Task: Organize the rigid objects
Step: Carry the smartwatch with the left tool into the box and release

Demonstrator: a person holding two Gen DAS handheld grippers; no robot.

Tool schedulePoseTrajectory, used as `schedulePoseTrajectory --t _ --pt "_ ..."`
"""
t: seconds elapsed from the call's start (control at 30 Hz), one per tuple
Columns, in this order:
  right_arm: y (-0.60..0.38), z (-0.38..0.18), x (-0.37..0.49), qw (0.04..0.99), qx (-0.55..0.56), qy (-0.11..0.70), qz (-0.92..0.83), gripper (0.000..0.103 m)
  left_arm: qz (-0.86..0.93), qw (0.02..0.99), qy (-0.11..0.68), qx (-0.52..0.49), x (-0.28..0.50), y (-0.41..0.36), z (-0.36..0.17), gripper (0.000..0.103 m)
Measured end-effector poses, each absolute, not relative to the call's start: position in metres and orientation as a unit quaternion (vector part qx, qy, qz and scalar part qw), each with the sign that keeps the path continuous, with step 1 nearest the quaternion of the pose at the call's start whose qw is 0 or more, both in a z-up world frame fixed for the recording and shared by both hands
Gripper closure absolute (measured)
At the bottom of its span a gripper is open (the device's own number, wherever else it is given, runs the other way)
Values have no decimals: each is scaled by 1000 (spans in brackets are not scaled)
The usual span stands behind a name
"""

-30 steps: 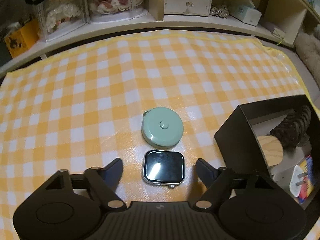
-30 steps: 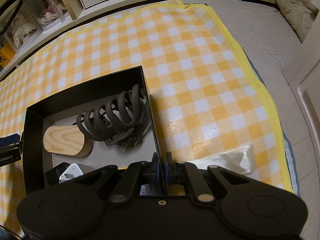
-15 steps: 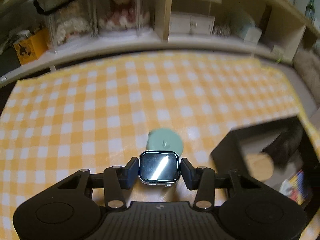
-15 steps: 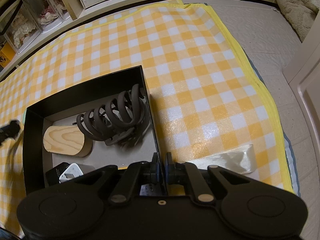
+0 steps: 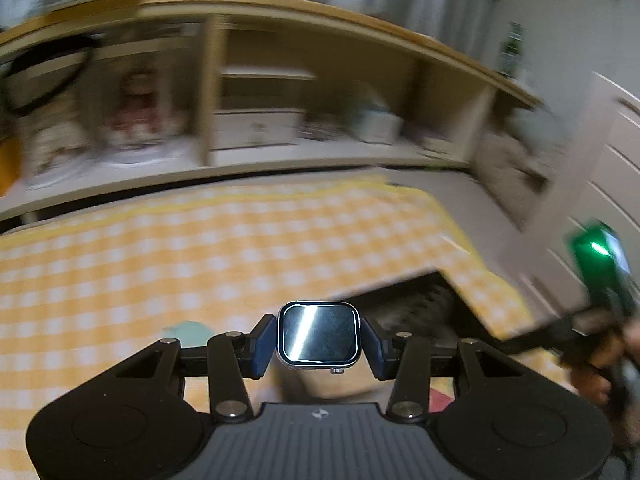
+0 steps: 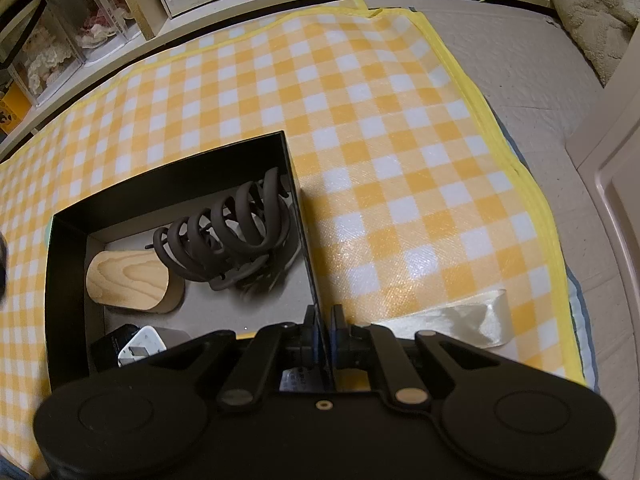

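A square smartwatch body (image 5: 319,336) with a dark glossy face sits between the pads of my left gripper (image 5: 319,342), which is shut on it and holds it above the yellow checked cloth (image 5: 200,248). The mint-green round tape measure (image 5: 188,330) lies on the cloth just below and left of the fingers. The open black box (image 6: 172,168) holds a dark hair claw (image 6: 232,236), a wooden block (image 6: 128,280) and a white plug (image 6: 142,346). My right gripper (image 6: 325,332) is shut on the box's right wall. The left wrist view is blurred.
A cream ribbon (image 6: 460,320) lies on the cloth right of the box. Shelves (image 5: 256,128) with boxes and dolls run along the far side. A hand (image 5: 600,372) with the other gripper's green light (image 5: 596,248) shows at the right edge of the left wrist view.
My left gripper closed on the watch, lifted it off the cloth and swung right toward the box. The tape measure stayed on the cloth. The right gripper has not moved.
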State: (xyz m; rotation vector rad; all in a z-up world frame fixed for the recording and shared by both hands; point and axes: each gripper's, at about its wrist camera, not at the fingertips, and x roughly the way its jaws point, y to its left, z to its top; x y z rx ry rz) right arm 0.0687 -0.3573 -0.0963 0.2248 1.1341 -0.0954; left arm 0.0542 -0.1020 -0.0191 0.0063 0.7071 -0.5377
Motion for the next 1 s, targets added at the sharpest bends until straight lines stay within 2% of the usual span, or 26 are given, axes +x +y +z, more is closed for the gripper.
schedulePoseTrajectory --t 0.47,0.7,0.73,0.8,1.0 --pt "-358 -97 69 836 108 536 -45 97 -408 840 337 122 16 -187 -57 56" --pt "-357 -97 69 836 108 536 -45 97 -442 811 358 136 27 -203 -79 55" --pt "-358 -97 69 836 108 536 -45 97 -441 810 364 132 29 -204 -82 51" --pt "-358 -97 69 835 108 537 -45 97 -435 812 366 131 28 -202 -86 35" --pt "-357 -97 69 836 107 537 -45 97 -431 813 373 118 27 -197 -78 23"
